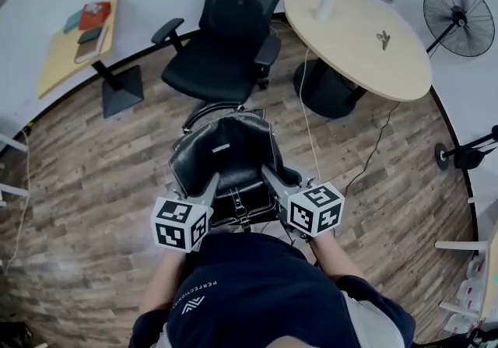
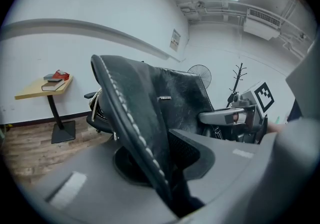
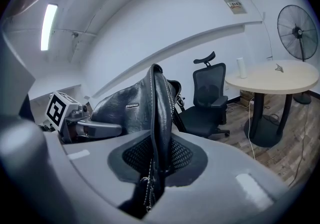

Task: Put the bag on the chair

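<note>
A black leather bag (image 1: 226,153) hangs in the air between my two grippers, just short of the black office chair (image 1: 227,47) ahead. My left gripper (image 1: 206,183) is shut on the bag's left rim, and the white-stitched edge (image 2: 135,128) runs between its jaws (image 2: 162,160). My right gripper (image 1: 272,179) is shut on the right rim (image 3: 159,107), which is pinched upright at the jaws (image 3: 157,163). The chair's seat (image 3: 202,115) is bare. Each gripper view also shows the other gripper (image 2: 235,115) (image 3: 82,127) across the bag.
A round wooden table (image 1: 366,50) with a white cup (image 1: 325,5) stands right of the chair, and a cable (image 1: 310,121) trails on the floor. A floor fan (image 1: 459,18) is at far right. A small side table (image 1: 66,54) with books stands at left.
</note>
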Demonstrator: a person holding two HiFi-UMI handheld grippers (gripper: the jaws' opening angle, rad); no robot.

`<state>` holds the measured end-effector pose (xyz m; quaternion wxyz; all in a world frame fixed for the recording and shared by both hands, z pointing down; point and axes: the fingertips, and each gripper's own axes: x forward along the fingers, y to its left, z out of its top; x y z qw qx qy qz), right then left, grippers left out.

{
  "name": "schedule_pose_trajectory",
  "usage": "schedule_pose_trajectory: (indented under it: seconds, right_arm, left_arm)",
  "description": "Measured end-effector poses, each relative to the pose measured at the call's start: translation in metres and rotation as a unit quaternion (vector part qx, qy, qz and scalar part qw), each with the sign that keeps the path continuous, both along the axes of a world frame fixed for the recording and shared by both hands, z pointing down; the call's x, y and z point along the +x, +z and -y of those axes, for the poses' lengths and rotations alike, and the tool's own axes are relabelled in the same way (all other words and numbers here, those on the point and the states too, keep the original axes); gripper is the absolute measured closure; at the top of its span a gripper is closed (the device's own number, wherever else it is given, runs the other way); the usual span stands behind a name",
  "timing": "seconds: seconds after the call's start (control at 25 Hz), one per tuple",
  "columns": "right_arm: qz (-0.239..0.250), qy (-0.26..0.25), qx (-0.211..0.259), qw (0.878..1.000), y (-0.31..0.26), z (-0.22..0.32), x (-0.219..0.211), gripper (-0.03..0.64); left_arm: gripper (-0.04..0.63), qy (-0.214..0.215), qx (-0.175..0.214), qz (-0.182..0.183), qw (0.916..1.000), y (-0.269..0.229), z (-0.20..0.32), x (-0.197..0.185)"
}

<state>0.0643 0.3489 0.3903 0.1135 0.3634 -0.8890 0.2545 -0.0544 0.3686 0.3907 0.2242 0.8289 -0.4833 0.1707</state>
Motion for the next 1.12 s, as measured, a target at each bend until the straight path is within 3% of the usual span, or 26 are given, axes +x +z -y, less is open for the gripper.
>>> schedule_pose_trajectory:
  seconds: [0.4, 0.76, 1.12]
  right_arm:
    - [-0.005, 0.001, -0.015, 1.000, 0.010, 0.028, -0.013, 0.557]
    - [-0.021, 0.022, -0.030, 0.999, 0.015, 0.090, -0.026, 0.557]
    - [-0.020, 0.008, -0.037, 0.999, 0.011, 0.159, -0.062, 0.557]
  left_arm:
    - [0.508, -0.007, -0.012, -0.005, 0.9999, 0.010, 0.027, -0.014]
    - [0.506, 0.017, -0.027, -0.025, 0.9992, 0.019, 0.096, -0.027]
    - [0.508, 0.009, -0.029, -0.026, 0.9992, 0.014, 0.162, -0.063]
